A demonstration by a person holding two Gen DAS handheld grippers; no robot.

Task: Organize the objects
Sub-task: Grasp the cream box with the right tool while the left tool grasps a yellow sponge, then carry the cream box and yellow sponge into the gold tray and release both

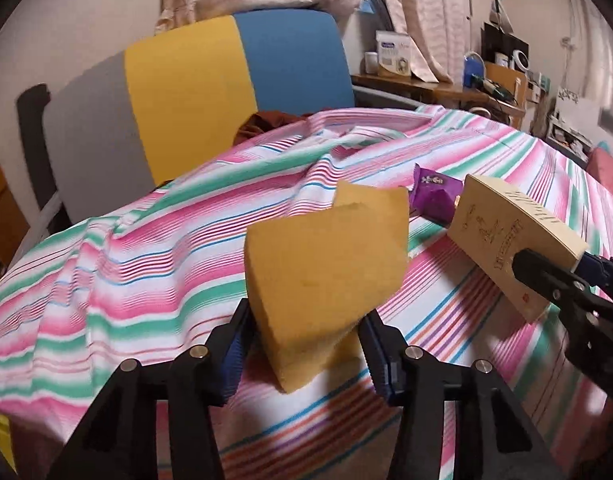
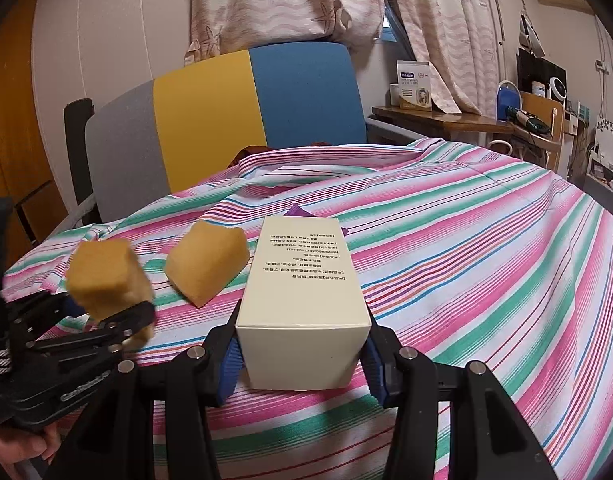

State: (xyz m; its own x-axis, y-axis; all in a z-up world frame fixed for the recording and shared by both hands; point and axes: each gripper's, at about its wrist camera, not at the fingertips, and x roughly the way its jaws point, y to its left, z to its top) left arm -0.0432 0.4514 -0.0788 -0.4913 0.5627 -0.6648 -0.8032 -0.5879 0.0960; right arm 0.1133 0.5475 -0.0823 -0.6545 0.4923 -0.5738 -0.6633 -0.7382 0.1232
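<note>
The sponge (image 1: 326, 256), a yellow-orange block, is clamped between the blue pads of the left gripper (image 1: 306, 344) and held up off the striped cloth (image 1: 106, 272) that covers the table. Seen from the right wrist, this same sponge (image 2: 106, 276) sits in the left gripper (image 2: 106, 320) at the left edge, blurred, so its exact shape is hard to make out.

A second sponge (image 2: 206, 268) lies on the striped cloth (image 2: 466, 260) between the held sponge and the box (image 2: 302, 300). In the left wrist view it shows as a paler corner (image 1: 370, 204) just behind the held one, though I cannot be sure where one ends and the other begins.

The box is cream-coloured and oblong, with printed text on its top face, and the right gripper (image 2: 302, 356) grips it at its near end, one finger on each side. From the left wrist the box (image 1: 506, 236) appears tilted at the right, with the right gripper (image 1: 554, 280) closed on its end.

A purple wrapper (image 1: 434, 196) lies on the cloth just beyond the box; from the right wrist only a small purple edge (image 2: 298, 212) peeks out behind it.

A chair (image 2: 226, 120) with grey, yellow and blue panels stands behind the table.
</note>
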